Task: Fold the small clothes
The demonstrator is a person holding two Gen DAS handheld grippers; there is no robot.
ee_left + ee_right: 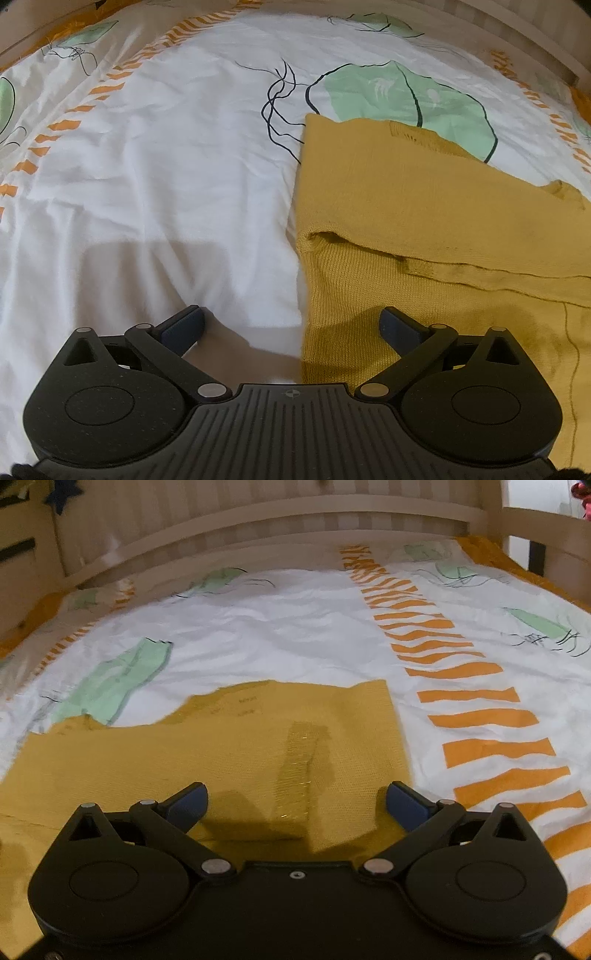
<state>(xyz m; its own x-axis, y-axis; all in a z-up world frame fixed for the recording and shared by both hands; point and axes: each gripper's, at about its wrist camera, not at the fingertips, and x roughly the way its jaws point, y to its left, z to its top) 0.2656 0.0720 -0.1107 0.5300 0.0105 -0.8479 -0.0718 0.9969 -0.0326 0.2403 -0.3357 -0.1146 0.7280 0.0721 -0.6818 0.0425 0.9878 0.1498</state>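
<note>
A mustard-yellow knitted garment point(424, 206) lies folded flat on the bed, filling the right half of the left wrist view. Its upper layer ends in a folded edge point(443, 266) running across the lower layer. My left gripper point(293, 325) stands open above the garment's left edge, one finger over the white sheet, the other over the knit, nothing between them. In the right wrist view the same garment point(221, 746) spreads ahead, with a ribbed strip point(299, 768) lying on top. My right gripper point(297, 801) hangs open over its near part, holding nothing.
The bed is covered by a white sheet point(166, 166) printed with green leaves and orange stripes point(480, 716). A pale wooden headboard point(277, 520) closes the far side, with a bed post point(495, 513) at the right. Drawers point(22, 554) stand at the far left.
</note>
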